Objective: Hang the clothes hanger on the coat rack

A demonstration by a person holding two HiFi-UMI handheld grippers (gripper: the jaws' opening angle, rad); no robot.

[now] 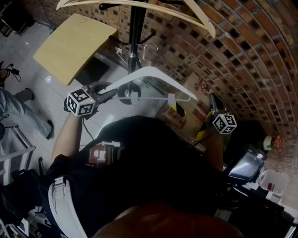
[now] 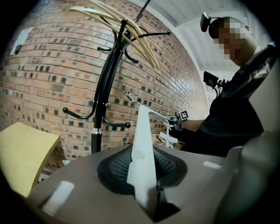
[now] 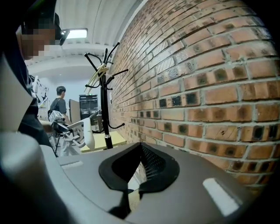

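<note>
A white plastic clothes hanger (image 1: pixel 151 74) is held up in front of the black coat rack (image 1: pixel 135 32). Its metal hook (image 1: pixel 150 49) is free in the air just right of the pole. My left gripper (image 1: pixel 111 92) is shut on the hanger's left arm, which shows in the left gripper view as a white bar (image 2: pixel 143 144) between the pads. My right gripper (image 1: pixel 212 99) is beyond the hanger's right tip, apart from it, shut with nothing in it. Wooden hangers (image 1: pixel 139 4) hang on the rack's top pegs. In the right gripper view the rack (image 3: pixel 104 100) stands far ahead.
A brick wall (image 1: pixel 223 42) runs close along the right. A yellow board (image 1: pixel 74 46) lies left of the rack's round base (image 1: pixel 125 95). Boxes (image 1: pixel 170 114) and a plastic bottle (image 1: pixel 272 179) sit by the wall. Another person (image 3: pixel 59 103) stands in the distance.
</note>
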